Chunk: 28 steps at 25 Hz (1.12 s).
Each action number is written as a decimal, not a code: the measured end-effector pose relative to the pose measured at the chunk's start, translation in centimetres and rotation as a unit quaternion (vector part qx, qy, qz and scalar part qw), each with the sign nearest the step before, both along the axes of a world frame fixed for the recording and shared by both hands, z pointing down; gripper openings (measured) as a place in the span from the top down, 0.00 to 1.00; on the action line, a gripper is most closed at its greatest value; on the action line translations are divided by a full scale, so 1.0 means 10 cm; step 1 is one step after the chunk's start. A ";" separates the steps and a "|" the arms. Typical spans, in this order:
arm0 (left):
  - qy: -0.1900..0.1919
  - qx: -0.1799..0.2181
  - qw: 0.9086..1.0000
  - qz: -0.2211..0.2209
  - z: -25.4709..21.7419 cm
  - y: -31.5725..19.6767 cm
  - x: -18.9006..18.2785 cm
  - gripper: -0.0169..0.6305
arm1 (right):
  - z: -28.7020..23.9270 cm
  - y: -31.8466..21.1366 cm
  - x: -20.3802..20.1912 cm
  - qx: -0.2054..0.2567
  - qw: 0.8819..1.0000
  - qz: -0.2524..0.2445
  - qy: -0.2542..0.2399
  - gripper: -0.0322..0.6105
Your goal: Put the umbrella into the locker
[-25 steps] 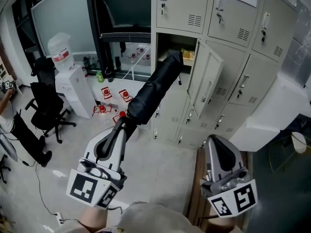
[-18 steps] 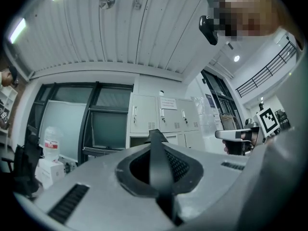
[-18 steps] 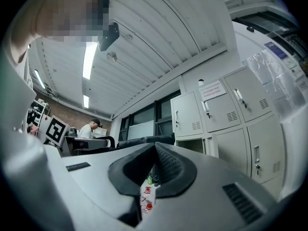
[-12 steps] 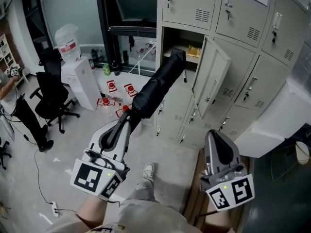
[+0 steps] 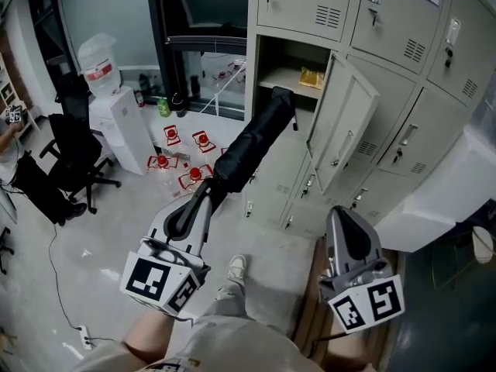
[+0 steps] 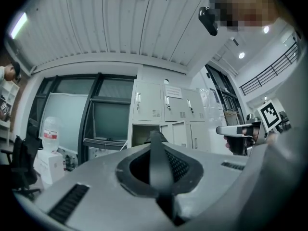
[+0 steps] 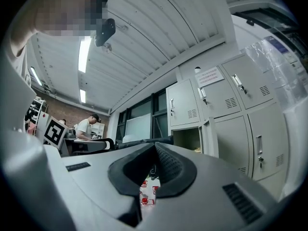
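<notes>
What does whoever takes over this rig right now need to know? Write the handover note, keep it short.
Left gripper: shut on the umbrella at its handle end. The umbrella is furled in a black sleeve and points up toward the lockers.
Right gripper: shut, empty, held low on the right.
Locker: one compartment is open, its door swung out to the right. A small yellow item lies on the shelf inside.
Done: umbrella in hand, door open.
Left: the tip is just in front of the opening, apparently not inside. Slide it in and release.
</notes>
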State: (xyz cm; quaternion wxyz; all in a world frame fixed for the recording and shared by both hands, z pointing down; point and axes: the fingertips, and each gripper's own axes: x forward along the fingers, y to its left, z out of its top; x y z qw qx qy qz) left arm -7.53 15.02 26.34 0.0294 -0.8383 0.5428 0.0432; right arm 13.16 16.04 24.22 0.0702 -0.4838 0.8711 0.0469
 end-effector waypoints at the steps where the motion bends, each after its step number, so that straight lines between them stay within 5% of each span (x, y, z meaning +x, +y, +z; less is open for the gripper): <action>1: 0.001 -0.003 1.000 -0.001 0.04 -0.07 -0.01 0.96 | 0.03 -0.06 -0.02 -0.003 1.000 0.000 0.001 0.94; 28: -0.035 -0.087 0.996 0.015 1.06 -1.95 0.03 0.96 | 0.83 -1.82 -0.67 -0.071 0.995 0.018 0.066 0.94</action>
